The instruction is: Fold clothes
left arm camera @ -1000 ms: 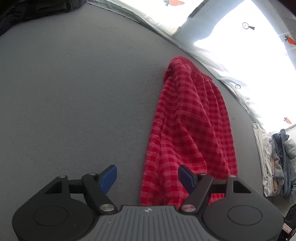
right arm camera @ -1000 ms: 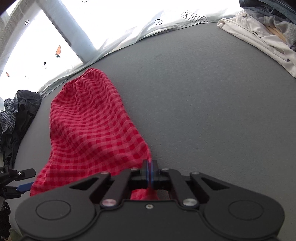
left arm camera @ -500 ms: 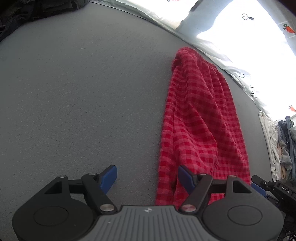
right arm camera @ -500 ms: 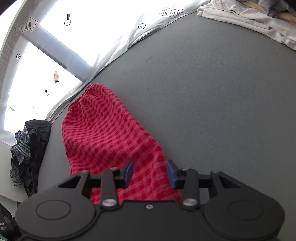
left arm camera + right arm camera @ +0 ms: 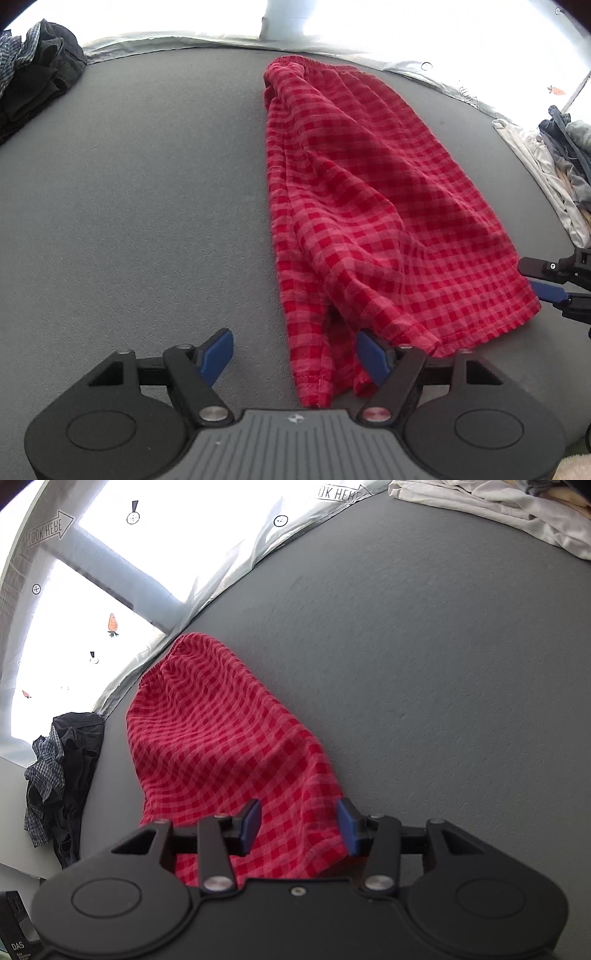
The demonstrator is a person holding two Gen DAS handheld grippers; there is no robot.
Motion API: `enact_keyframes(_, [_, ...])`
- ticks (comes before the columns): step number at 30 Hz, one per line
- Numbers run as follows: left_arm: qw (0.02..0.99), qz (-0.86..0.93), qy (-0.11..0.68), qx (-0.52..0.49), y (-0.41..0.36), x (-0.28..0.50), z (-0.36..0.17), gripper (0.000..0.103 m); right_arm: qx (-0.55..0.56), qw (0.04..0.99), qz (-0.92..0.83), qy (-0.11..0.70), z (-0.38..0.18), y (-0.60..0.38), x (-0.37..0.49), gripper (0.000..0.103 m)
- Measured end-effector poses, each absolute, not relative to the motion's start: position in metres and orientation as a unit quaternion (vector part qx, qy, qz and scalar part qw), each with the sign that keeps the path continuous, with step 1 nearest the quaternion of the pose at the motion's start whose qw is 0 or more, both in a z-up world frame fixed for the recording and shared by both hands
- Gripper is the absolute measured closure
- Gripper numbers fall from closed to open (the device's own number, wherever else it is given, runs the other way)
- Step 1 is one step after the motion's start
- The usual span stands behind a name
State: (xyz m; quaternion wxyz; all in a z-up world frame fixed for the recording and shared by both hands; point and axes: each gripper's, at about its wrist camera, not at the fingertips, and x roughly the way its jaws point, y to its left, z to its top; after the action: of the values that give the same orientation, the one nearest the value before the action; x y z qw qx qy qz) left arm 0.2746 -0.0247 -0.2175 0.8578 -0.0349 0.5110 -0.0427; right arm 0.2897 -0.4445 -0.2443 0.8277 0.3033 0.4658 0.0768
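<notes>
Red checked shorts lie flat on the grey surface, waistband toward the bright window. My left gripper is open over the near left hem corner; the cloth lies between its blue pads without being pinched. My right gripper hovers over the near right hem of the shorts, and its jaws are opening with the cloth loose under them. The right gripper's blue fingertip also shows at the right edge of the left wrist view, beside the hem.
A dark clothes pile with a checked shirt lies at the far left. A heap of white and blue garments sits at the right. A grey padded surface spreads around the shorts.
The right gripper went from shut on the hem to open, releasing the cloth. The left gripper rolled and shifted, so the shorts now lie more centred in its view.
</notes>
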Motion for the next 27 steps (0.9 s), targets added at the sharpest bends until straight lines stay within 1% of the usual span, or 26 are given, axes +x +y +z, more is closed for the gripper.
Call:
enact_keyframes(3, [0.873,-0.048,0.484,0.014,-0.04,0.28,-0.216,0.029,0.302,0.827,0.078,0.469,-0.246,-0.444,0.291,0.056])
enact_keyframes(5, [0.874,-0.039,0.483,0.038,-0.046,0.286,-0.221,0.029,0.303,0.825,0.079,0.47,-0.247,-0.444,0.292,0.056])
enact_keyframes(10, [0.876,-0.044,0.479,0.043,-0.043,0.293,-0.229,0.028,0.305,0.824,0.079,0.471,-0.249,-0.444,0.293,0.055])
enact_keyframes(12, [0.877,-0.051,0.474,0.058,-0.046,0.293,-0.231,0.024,0.309,0.823,0.078,0.47,-0.25,-0.446,0.293,0.055])
enact_keyframes(17, [0.881,-0.062,0.456,0.108,-0.056,0.289,-0.235,0.021,0.312,0.821,0.078,0.471,-0.251,-0.446,0.295,0.054])
enact_keyframes(24, [0.883,0.02,0.451,0.126,-0.033,0.278,-0.23,0.02,0.314,0.821,0.079,0.471,-0.252,-0.446,0.293,0.054])
enact_keyframes(27, [0.886,0.059,0.451,0.092,-0.013,0.272,-0.224,0.02,0.317,0.82,0.079,0.47,-0.252,-0.447,0.294,0.054])
